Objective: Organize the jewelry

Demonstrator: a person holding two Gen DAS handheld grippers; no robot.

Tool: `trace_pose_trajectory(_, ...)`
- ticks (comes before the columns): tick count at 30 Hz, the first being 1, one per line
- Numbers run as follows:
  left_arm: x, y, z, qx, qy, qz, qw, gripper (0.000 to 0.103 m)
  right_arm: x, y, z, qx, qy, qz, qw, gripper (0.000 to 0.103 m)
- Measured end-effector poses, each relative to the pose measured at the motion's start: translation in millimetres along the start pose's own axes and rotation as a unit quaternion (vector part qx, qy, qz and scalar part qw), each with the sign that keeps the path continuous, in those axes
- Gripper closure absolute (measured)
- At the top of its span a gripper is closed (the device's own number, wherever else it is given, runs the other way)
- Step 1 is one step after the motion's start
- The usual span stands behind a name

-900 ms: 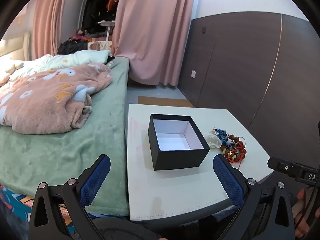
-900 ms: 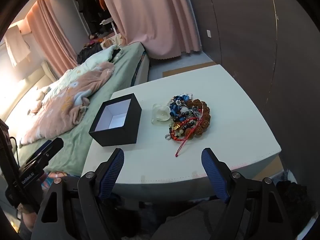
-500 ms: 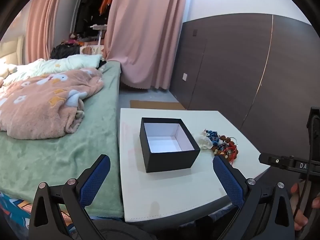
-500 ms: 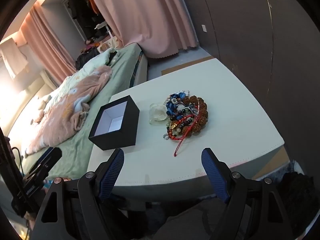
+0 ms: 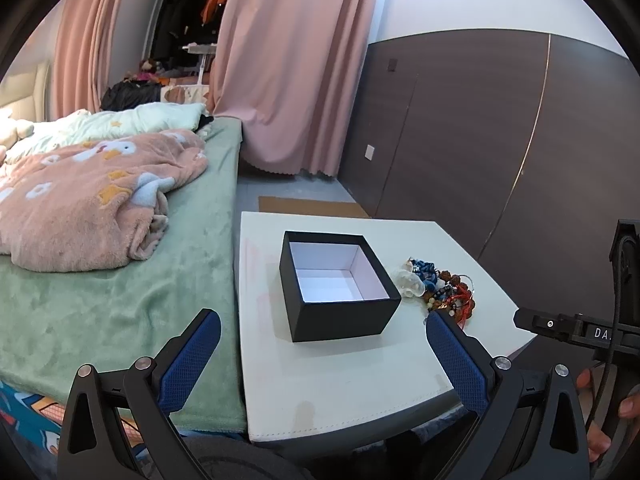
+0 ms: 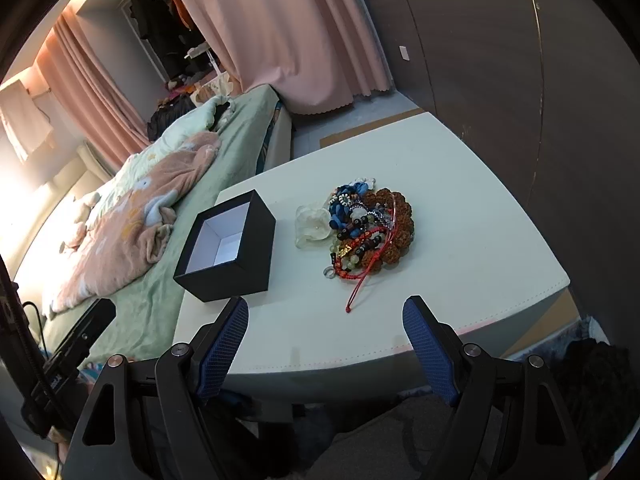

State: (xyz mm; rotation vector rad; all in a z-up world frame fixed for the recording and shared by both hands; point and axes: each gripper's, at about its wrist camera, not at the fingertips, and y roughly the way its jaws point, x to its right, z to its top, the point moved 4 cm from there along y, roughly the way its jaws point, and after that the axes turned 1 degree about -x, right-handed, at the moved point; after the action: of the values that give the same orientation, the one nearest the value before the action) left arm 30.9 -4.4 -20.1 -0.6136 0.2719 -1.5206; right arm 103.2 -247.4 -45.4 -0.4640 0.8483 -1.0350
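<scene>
Table: I'm looking at a white table (image 6: 460, 240) pushed right up against the bed (image 5: 120, 300), with a dark panelled wall (image 5: 500, 140) on its other side.
Room: pink curtains (image 5: 292, 80) hang at the back; a pink blanket (image 5: 80, 208) lies crumpled on the green bed cover.
Left gripper: my left gripper (image 5: 320, 356) hangs over the near table edge, tilted down, jaws spread wide with nothing between them; the box sits just beyond.
Right gripper: my right gripper (image 6: 326, 344) is tipped down more steeply over the near edge, jaws wide apart too, holding nothing, well short of the pile.
Hand: from the left camera I catch fingertips of the hand (image 5: 608, 412) on the right tool's handle, low at the right.
Box: a black box (image 6: 226, 246) with a white inside, lid off, stands upright on the bed side of the table, empty as far as I can see.
Jewelry: the jewelry (image 6: 366, 228) lies in one tangled heap just beside the box, apart from it — blue, brown and red beads, a pale translucent piece nearest the box, a red cord trailing toward me.
</scene>
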Motion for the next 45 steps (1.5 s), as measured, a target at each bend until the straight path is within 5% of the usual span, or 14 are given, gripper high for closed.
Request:
trace_pose_trajectory(29, -12.4, 2.2, -1.6, -0.016, -0.032, 0.003, 0.9994, 0.001, 9.7, 5.6, -1.7, -0.029, 0.043, 0.019, 0.998, 0.023)
trace_pose_trajectory(45, -19.5, 1.8, -3.2, -0.021, -0.053, 0.006, 0.9984, 0.001, 49.3, 12.2, -3.7, -0.055, 0.176, 0.099, 0.978, 0.023)
